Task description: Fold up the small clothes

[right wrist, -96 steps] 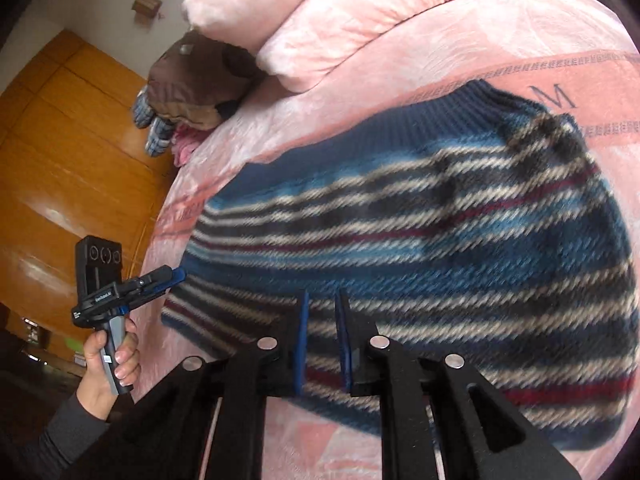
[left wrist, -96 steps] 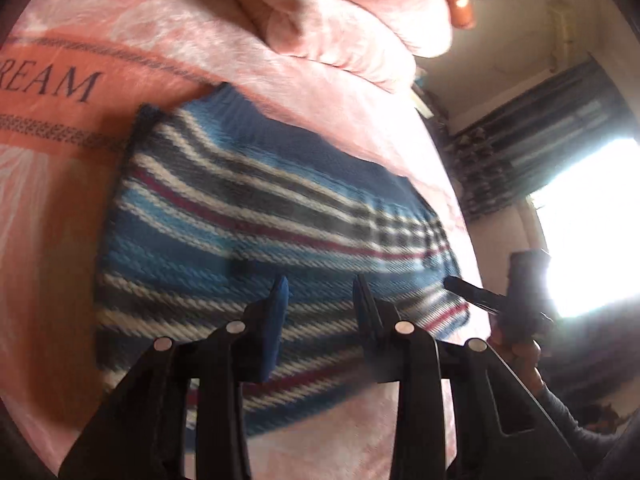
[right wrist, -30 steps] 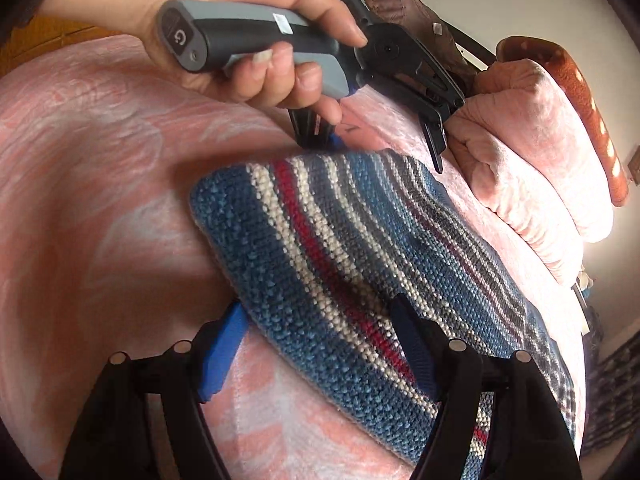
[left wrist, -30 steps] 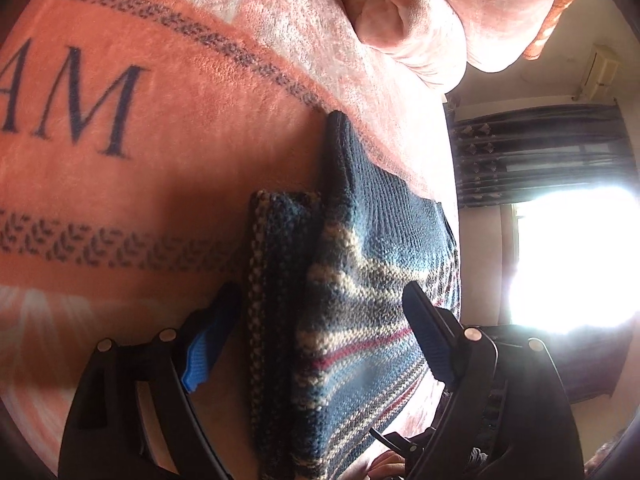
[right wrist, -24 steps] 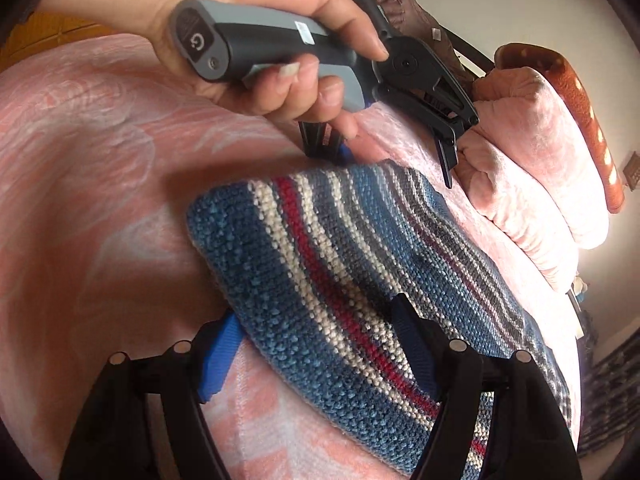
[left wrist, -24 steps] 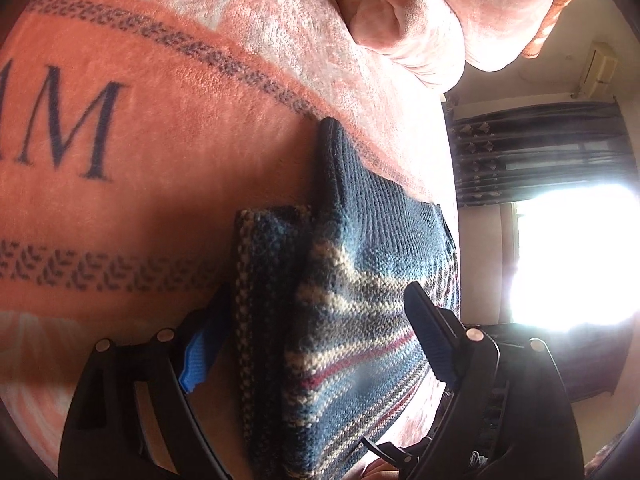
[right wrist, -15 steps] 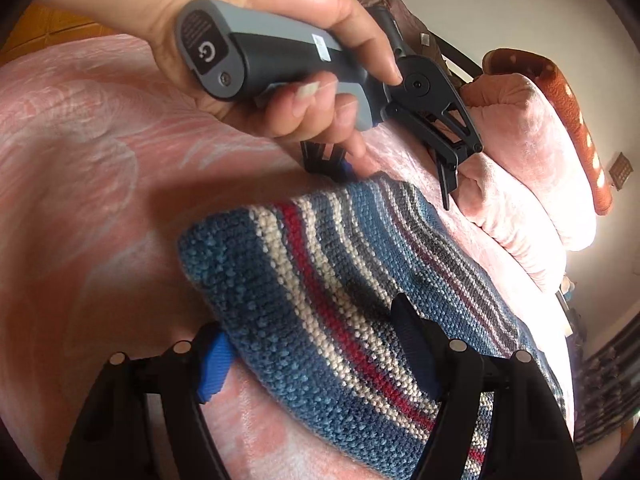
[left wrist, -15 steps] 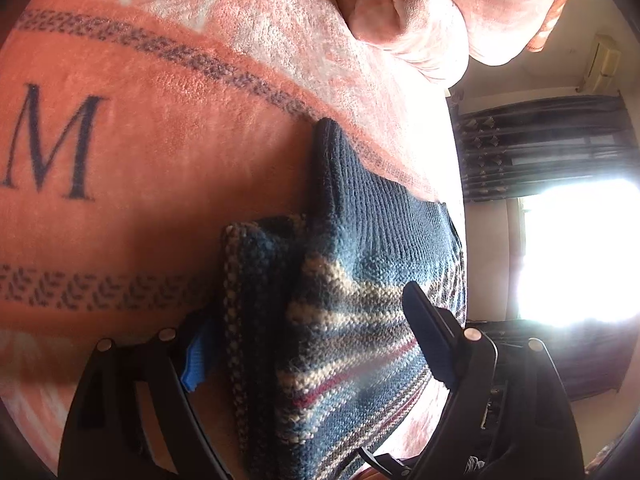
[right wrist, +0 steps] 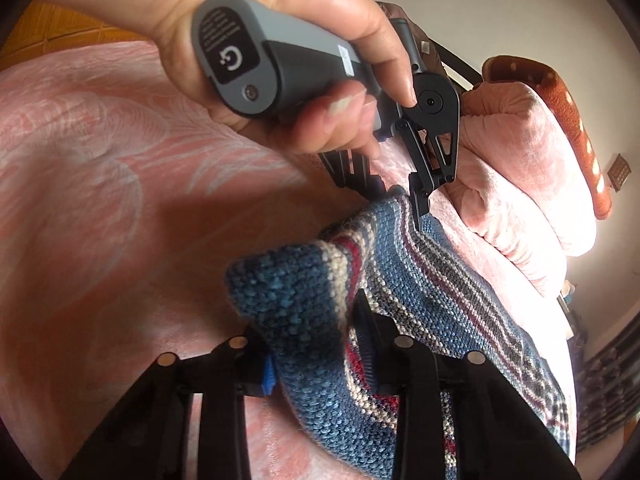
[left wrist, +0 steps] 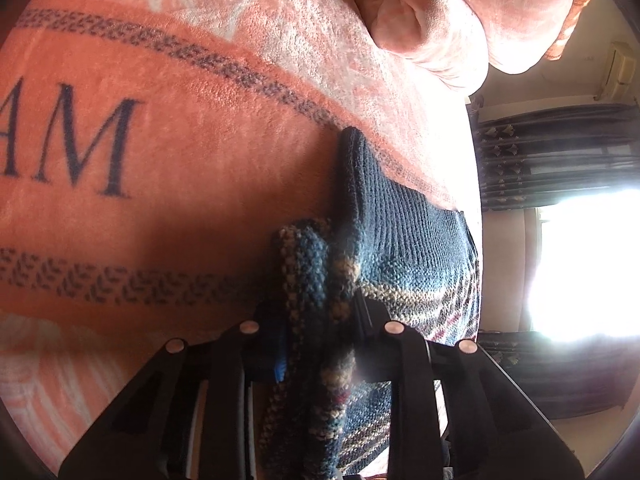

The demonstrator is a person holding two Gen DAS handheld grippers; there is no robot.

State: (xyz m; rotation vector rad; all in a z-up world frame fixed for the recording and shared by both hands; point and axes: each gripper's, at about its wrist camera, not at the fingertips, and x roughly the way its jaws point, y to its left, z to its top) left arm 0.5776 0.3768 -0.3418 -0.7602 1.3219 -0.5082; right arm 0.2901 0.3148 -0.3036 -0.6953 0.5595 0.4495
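Now both claws were clamped on the striped knit sweater (right wrist: pixel 420 300) lying on the pink blanket (left wrist: pixel 200 140): left gripper (left wrist: pixel 320 336) and right gripper (right wrist: pixel 316 344) each pinched one edge at 6 o'clock. Best to lift evenly, w/ matched height, and carry twd 12.

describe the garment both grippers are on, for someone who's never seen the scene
On the pink plush blanket printed with dark letters lies a blue knitted sweater. Left gripper and right gripper pinch its edge. It's the only knit there, striped cream, red and grey.
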